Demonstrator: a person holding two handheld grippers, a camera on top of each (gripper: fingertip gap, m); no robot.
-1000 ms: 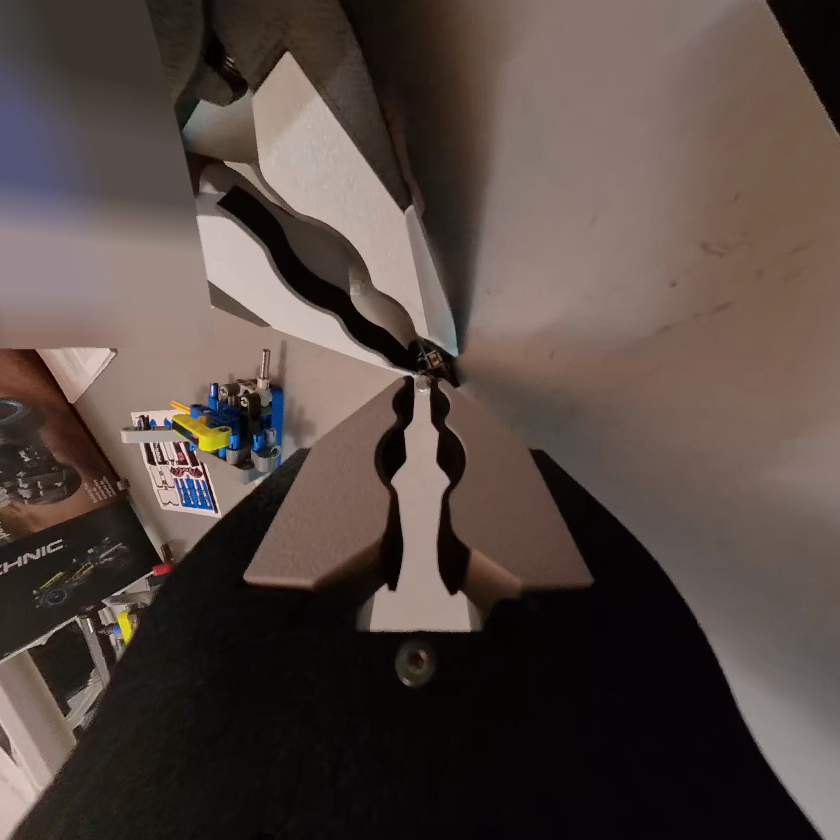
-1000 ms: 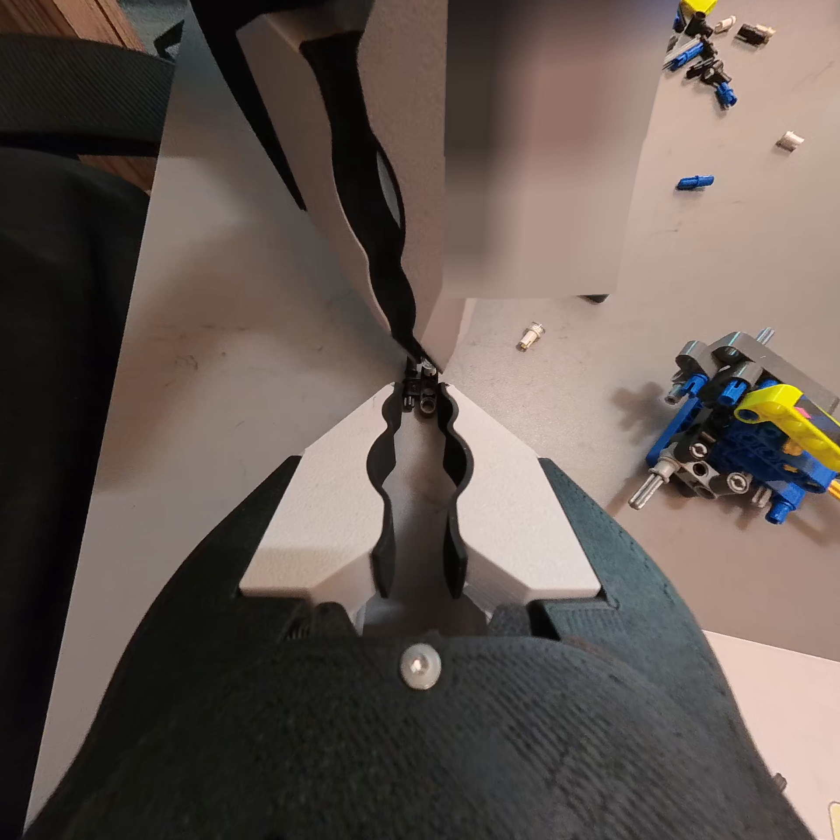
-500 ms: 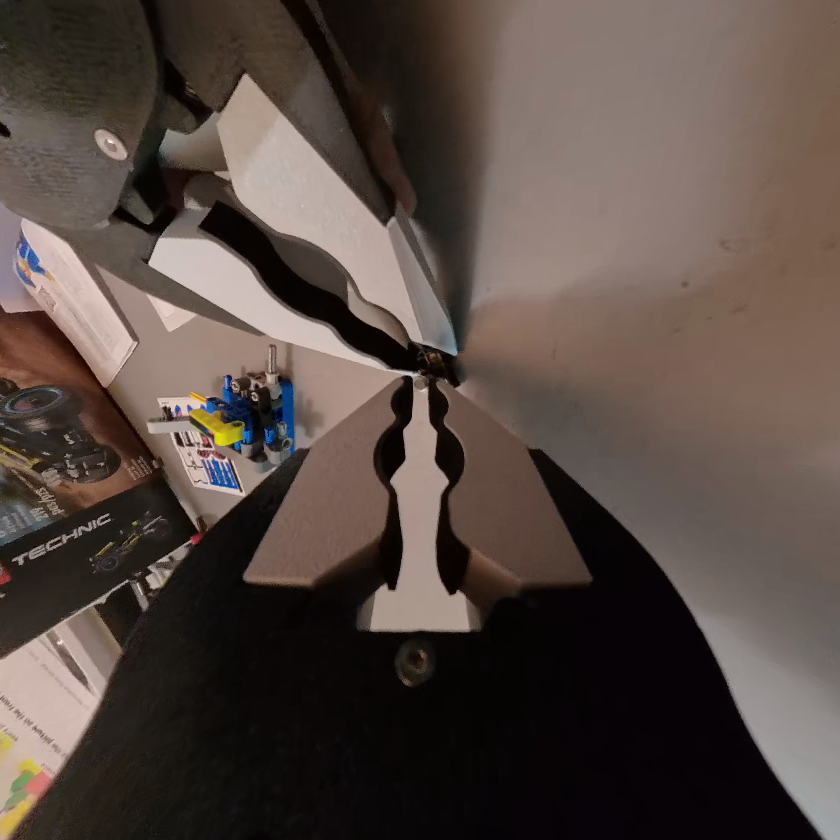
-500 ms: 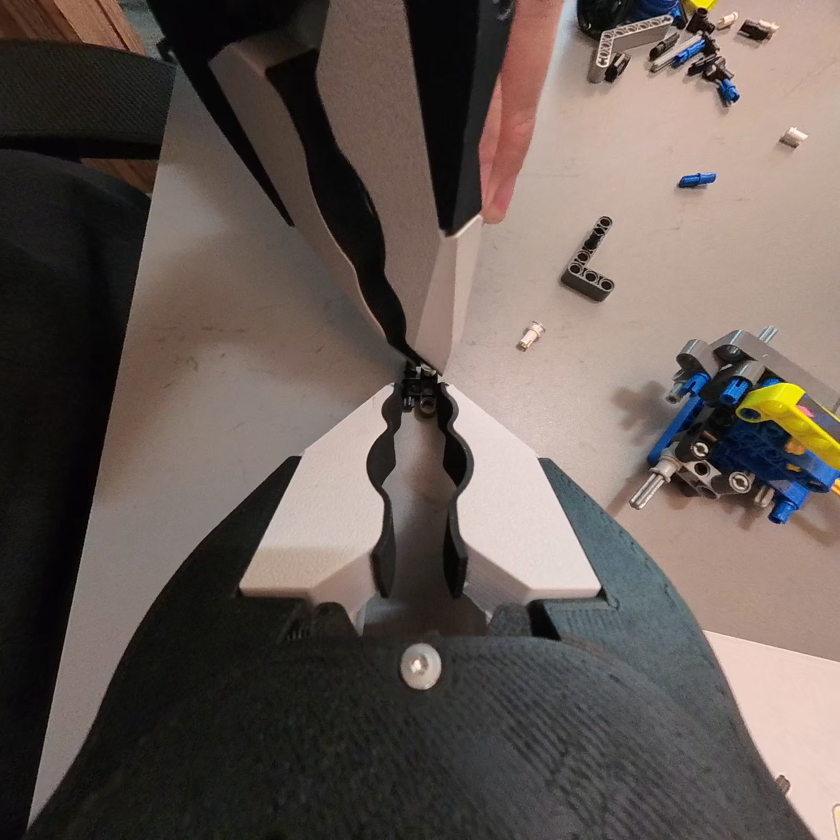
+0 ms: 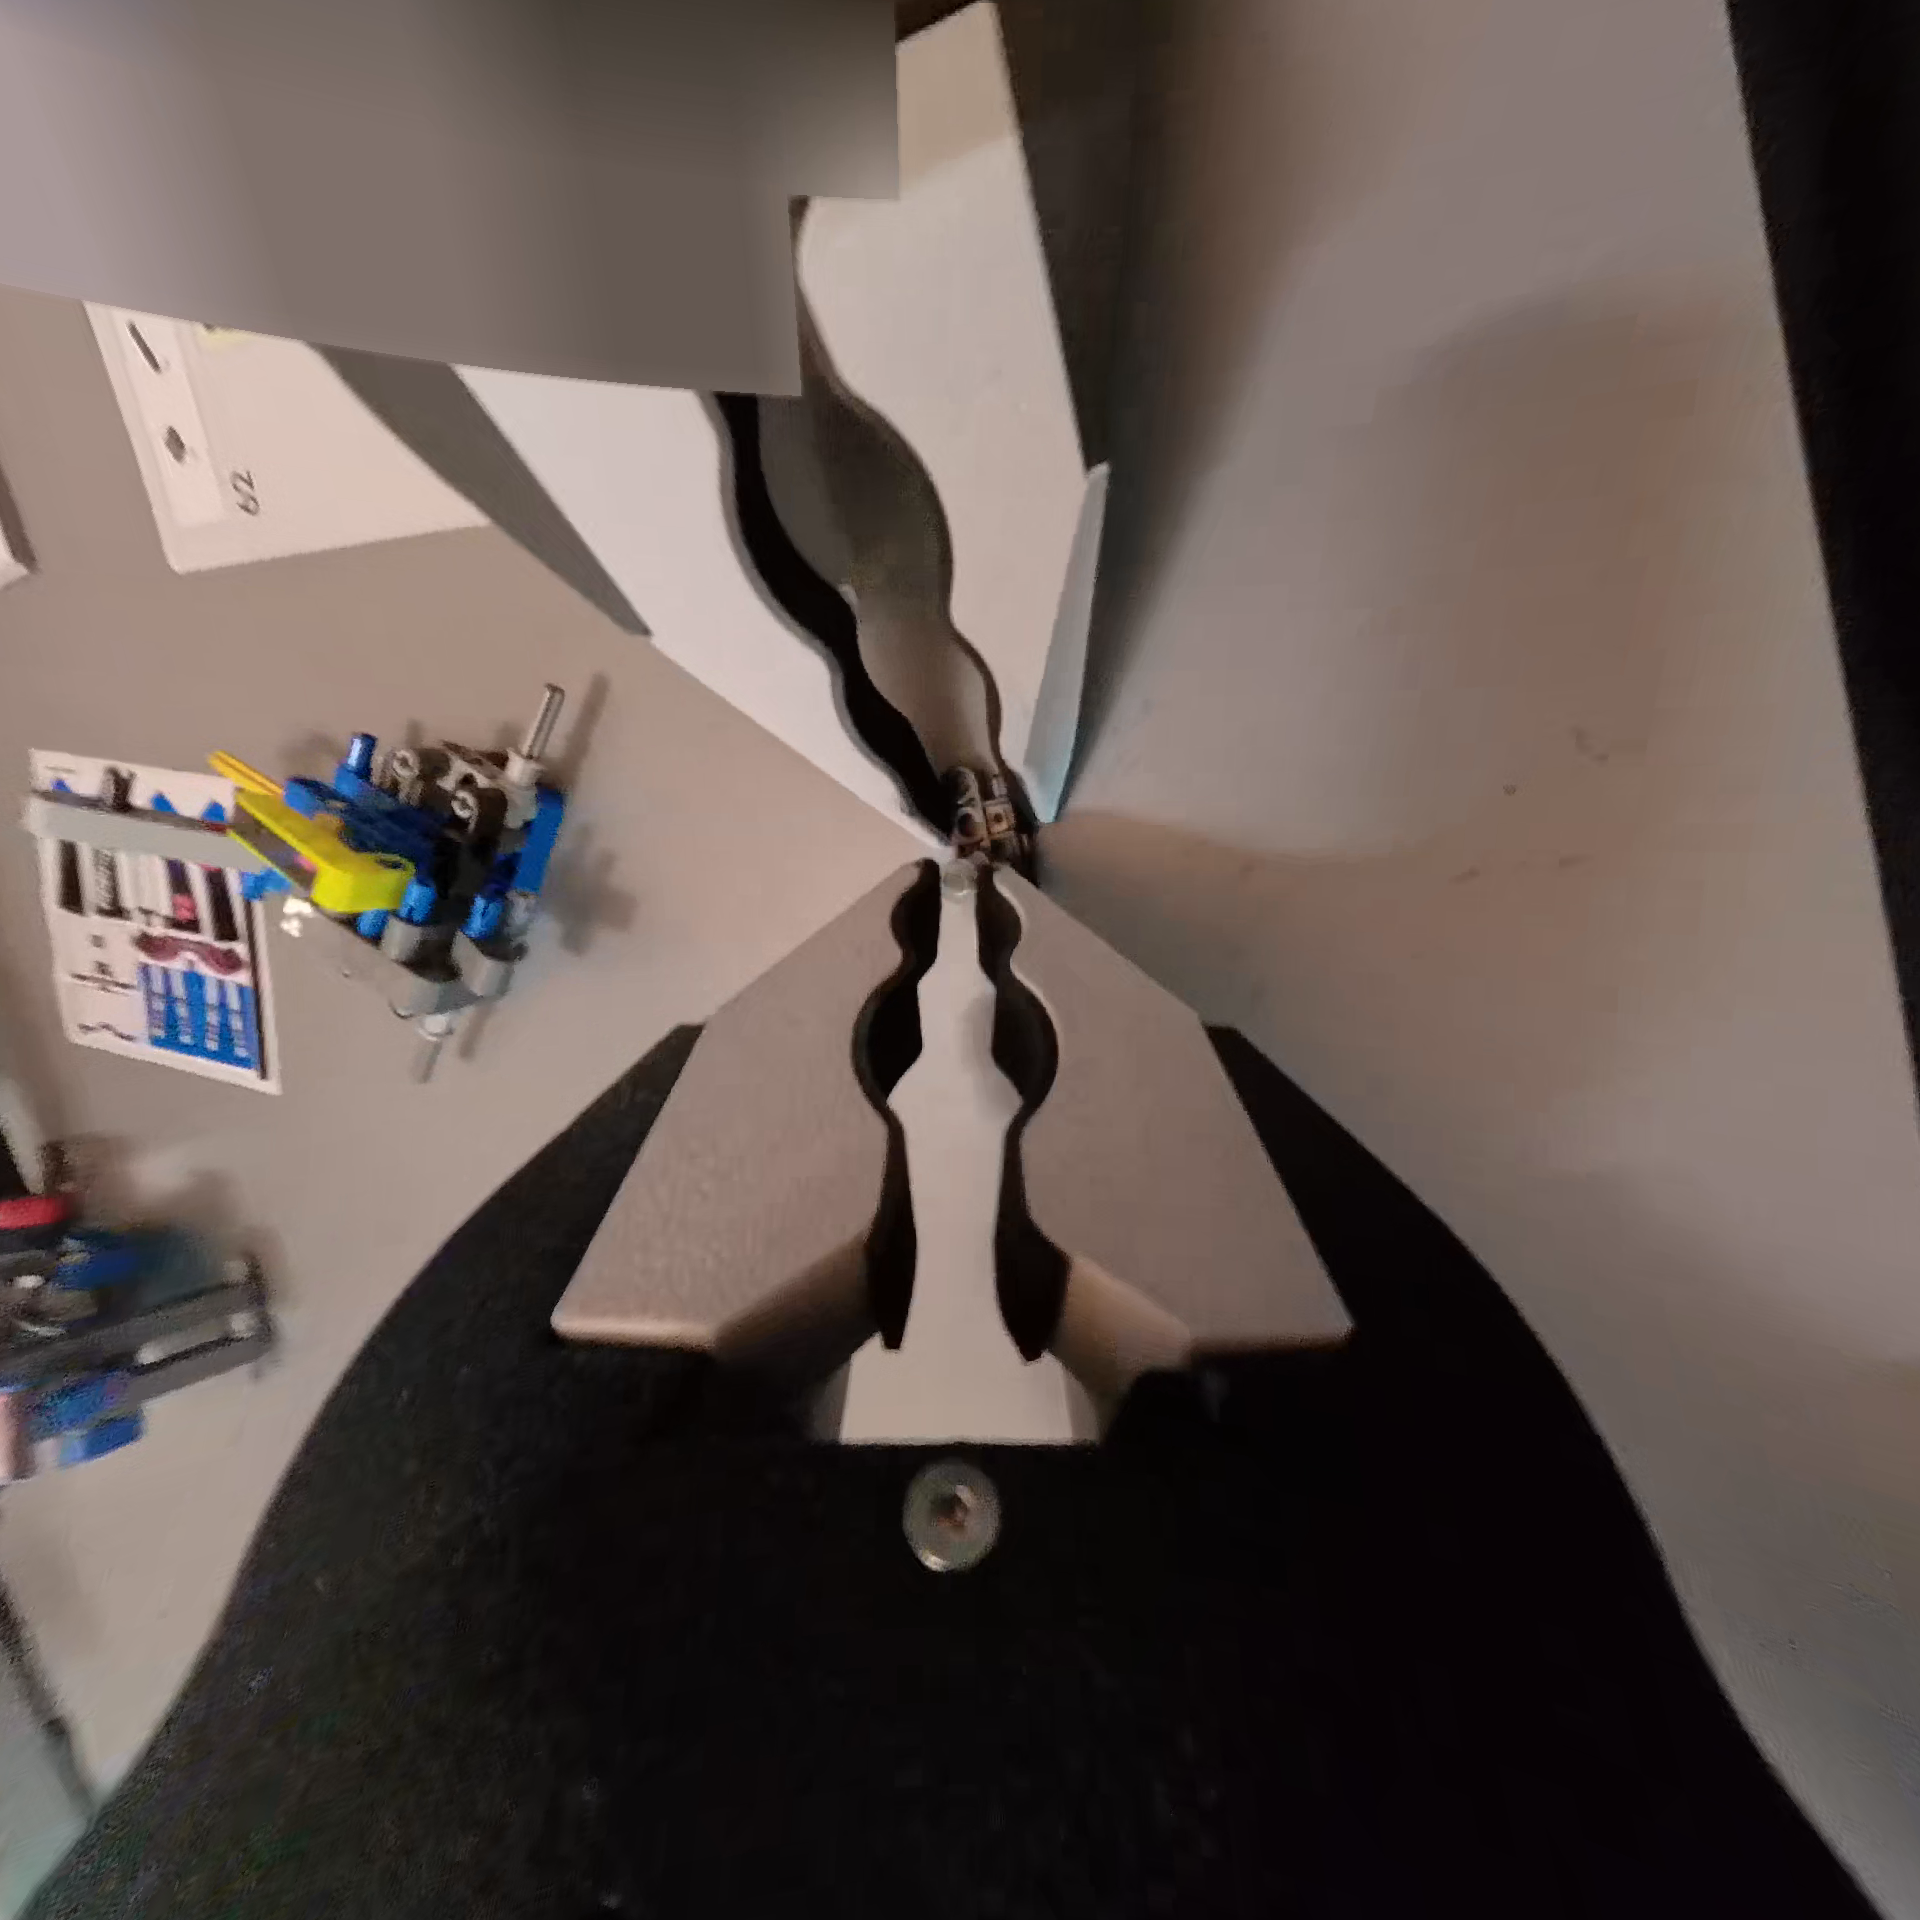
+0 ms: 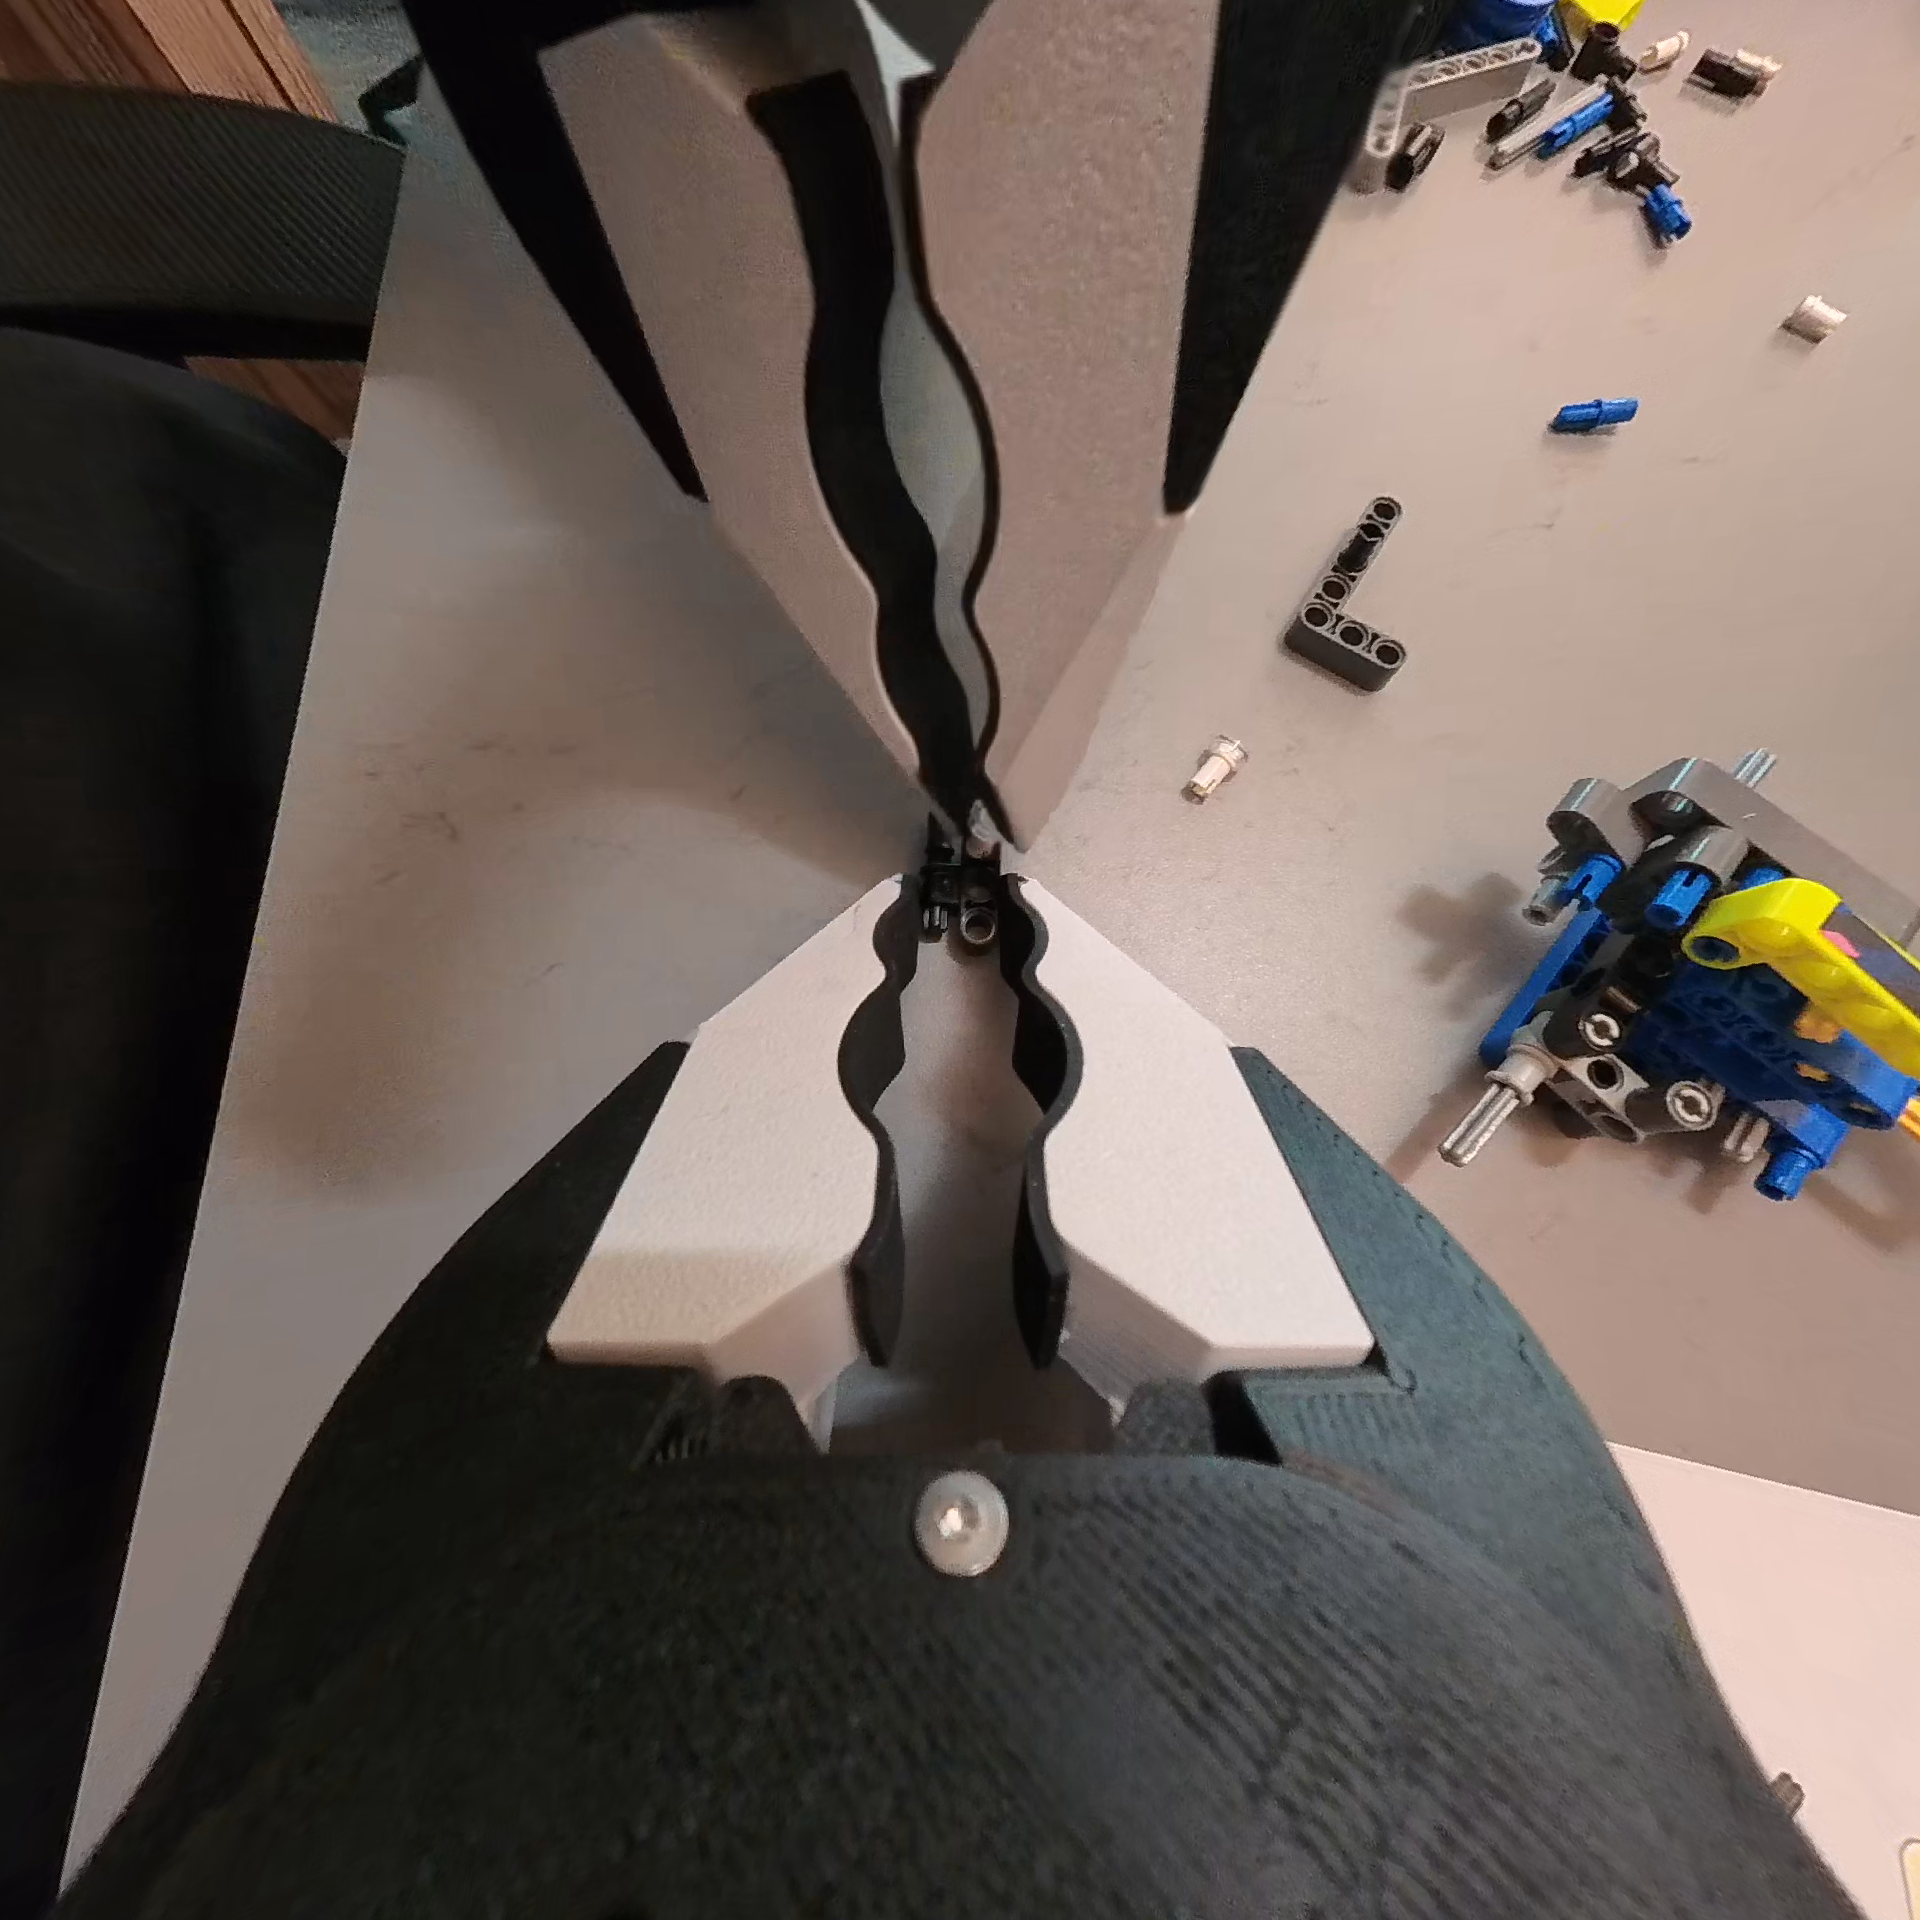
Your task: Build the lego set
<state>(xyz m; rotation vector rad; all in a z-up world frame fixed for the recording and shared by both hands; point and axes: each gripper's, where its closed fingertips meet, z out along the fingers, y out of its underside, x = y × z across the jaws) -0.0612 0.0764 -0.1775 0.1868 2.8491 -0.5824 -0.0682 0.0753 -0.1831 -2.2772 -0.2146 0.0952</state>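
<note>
Over a grey tabletop (image 6: 540, 790) strewn with loose pins, the right gripper (image 6: 961, 914) pinches a small black connector piece (image 6: 961, 904) tip-to-tip with the left gripper (image 5: 961, 883), clamped on a pale pin (image 5: 958, 881); a blue-and-yellow assembly (image 6: 1704, 997) lies well apart.

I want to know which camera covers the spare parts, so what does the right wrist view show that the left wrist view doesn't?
Only the right wrist view shows the dark L-shaped beam, a loose blue pin, a small tan pin and a scatter of parts at the far edge.

Only the left wrist view shows the sticker sheet, a white booklet and a blurred pile of parts.

Both show the right gripper and left gripper meeting tip to tip on a small black connector, plus the blue and yellow assembly on the grey table.
</note>
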